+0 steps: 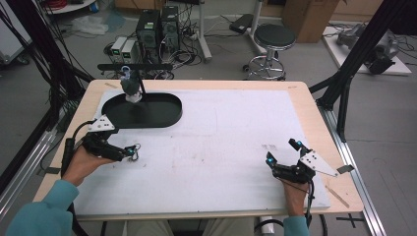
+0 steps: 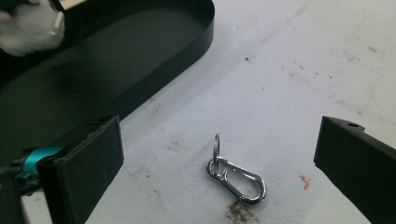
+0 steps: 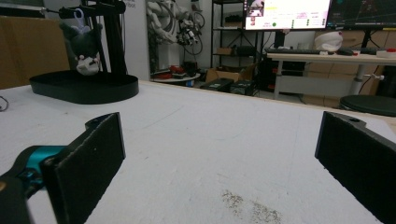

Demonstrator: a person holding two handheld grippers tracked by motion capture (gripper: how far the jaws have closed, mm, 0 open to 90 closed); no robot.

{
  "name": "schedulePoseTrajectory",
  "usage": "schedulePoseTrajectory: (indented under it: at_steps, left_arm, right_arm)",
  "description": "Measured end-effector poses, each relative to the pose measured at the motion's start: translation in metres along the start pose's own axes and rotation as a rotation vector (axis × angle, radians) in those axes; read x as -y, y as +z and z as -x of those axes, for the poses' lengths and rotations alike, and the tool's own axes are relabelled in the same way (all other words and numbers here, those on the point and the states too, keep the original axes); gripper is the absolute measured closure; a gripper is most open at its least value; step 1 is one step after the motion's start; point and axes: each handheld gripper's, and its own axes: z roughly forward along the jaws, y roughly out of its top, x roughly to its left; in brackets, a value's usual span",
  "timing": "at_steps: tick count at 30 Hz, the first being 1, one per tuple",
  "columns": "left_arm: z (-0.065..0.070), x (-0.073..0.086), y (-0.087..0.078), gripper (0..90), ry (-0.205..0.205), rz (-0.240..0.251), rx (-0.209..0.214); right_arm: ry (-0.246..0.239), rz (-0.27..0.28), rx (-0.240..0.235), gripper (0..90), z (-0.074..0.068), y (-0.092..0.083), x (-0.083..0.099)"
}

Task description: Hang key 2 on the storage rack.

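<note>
- Table (image 1: 221, 147) — white, scuffed top; a black oval tray (image 1: 142, 110) with a stand and a hanging plush toy (image 1: 131, 86) sits at its far left.
- Right gripper (image 1: 284, 160) — jaws wide, holding nothing, resting well apart from the work.
- Left gripper (image 1: 132, 151) — jaws wide, straddling the clip.
- Clip (image 2: 236, 179) — lies flat on the table between the left jaws, just beside the tray; thin and slick, it could likely skid or slip out if the jaws close too high.

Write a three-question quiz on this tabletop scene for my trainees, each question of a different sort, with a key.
1. True or false: the left gripper is clamped on the metal clip.
2. What hangs from the stand above the black tray?
A. a plush toy
B. a towel
C. a cup
3. Fill in: the right gripper, jaws apart, holds ____.

Key: 1 false, the jaws stand open either side of it; 2 A, the plush toy; 3 nothing.
</note>
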Motion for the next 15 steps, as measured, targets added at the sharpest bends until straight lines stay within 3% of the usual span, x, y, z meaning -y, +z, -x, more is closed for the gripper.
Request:
schedulePoseTrajectory:
  at_steps: [4,10,13,15]
  left_arm:
    - [-0.002,0.002,0.007,2.3,0.013,-0.049,0.014]
    - [-0.002,0.002,0.014,2.7,0.013,-0.081,0.034]
    - [-0.003,0.003,0.017,12.5,0.013,-0.096,0.037]
    - [-0.003,0.003,0.019,12.5,0.011,-0.105,0.04]
  right_arm:
    - [-0.001,0.0,-0.001,0.7,0.0,0.0,0.0]
    - [0.003,-0.003,-0.003,0.7,0.0,0.0,0.0]
    - [-0.001,-0.001,-0.002,0.7,0.0,0.0,0.0]
    - [0.0,-0.002,-0.002,0.7,0.0,0.0,0.0]
